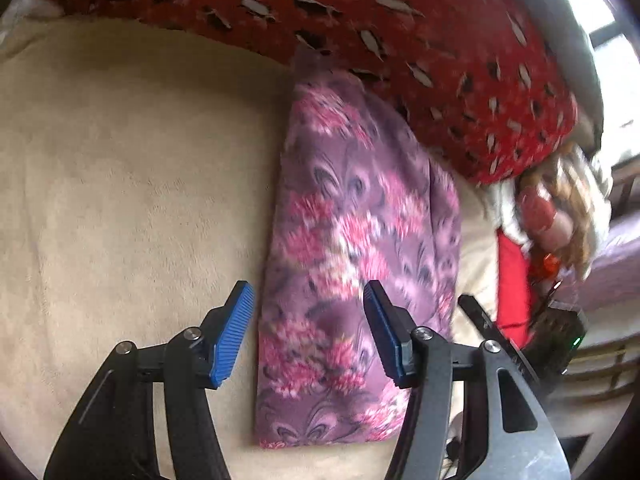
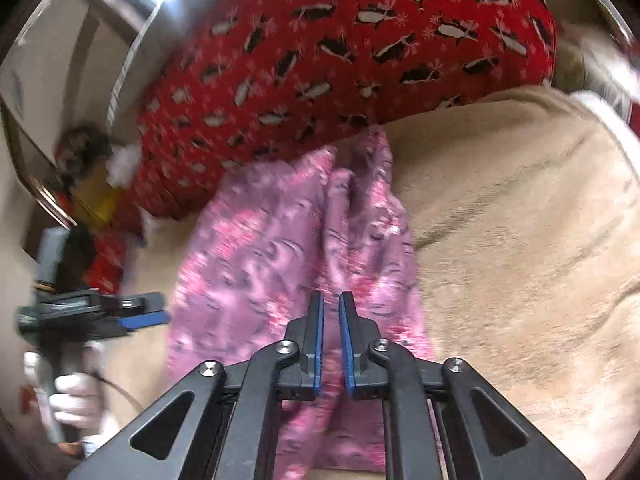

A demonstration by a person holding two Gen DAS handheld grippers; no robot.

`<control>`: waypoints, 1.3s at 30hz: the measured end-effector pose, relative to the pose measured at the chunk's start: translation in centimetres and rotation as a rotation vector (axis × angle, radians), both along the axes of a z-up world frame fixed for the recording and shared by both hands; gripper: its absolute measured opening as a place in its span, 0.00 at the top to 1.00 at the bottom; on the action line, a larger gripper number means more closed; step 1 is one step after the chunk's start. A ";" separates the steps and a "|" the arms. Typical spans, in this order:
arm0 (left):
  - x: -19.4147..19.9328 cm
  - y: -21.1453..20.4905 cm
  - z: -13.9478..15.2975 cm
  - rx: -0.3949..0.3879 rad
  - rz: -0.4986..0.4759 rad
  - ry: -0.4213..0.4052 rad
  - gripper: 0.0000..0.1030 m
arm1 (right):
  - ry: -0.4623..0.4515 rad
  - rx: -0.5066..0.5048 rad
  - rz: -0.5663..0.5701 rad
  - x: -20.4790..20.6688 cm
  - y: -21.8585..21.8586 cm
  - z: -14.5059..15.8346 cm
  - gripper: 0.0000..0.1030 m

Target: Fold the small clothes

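Observation:
A purple garment with pink flowers [image 1: 352, 240] lies folded lengthwise in a long strip on a beige blanket [image 1: 120, 168]. My left gripper [image 1: 308, 300] is open and empty, hovering over the strip's near left edge. In the right wrist view the same garment [image 2: 280, 240] lies rumpled, with a raised fold running toward my right gripper [image 2: 331, 300]. Its blue pads [image 2: 319, 320] are nearly together with a narrow gap over that fold; whether they pinch cloth is unclear. The left gripper [image 2: 140, 316] shows at the left, held in a gloved hand [image 2: 76, 392].
A red cushion with a penguin print [image 1: 400, 40] lies behind the garment, touching its far end; it also shows in the right wrist view [image 2: 340, 40]. A doll and red items [image 1: 552, 216] sit at the right edge. The beige blanket [image 2: 520, 240] spreads wide.

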State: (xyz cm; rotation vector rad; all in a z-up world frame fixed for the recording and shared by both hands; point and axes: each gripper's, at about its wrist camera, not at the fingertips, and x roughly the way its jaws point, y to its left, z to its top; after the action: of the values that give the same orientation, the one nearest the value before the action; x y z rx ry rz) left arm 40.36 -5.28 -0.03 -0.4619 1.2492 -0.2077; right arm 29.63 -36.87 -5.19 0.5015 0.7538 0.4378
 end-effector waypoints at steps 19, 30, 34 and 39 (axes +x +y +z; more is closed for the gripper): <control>0.1 -1.3 -4.3 0.020 -0.074 0.012 0.40 | -0.066 -0.246 -0.025 5.6 3.2 2.4 0.93; -3.7 -0.5 -5.4 -0.018 -0.084 0.057 0.35 | 0.049 -0.112 0.004 2.9 1.0 0.2 0.60; -5.0 -1.5 -6.1 -0.007 -0.071 0.079 0.35 | 0.076 -0.079 0.031 -1.3 0.1 -1.3 0.43; -6.1 -2.5 -4.8 0.017 -0.069 0.065 0.35 | -0.030 -0.174 0.090 -4.3 0.8 -0.4 0.94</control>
State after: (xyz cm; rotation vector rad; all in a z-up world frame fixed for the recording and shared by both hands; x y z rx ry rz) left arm 34.23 -7.76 -4.83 -0.4140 1.3307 -0.2424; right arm 25.33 -36.08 -5.60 0.2989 0.7792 0.4576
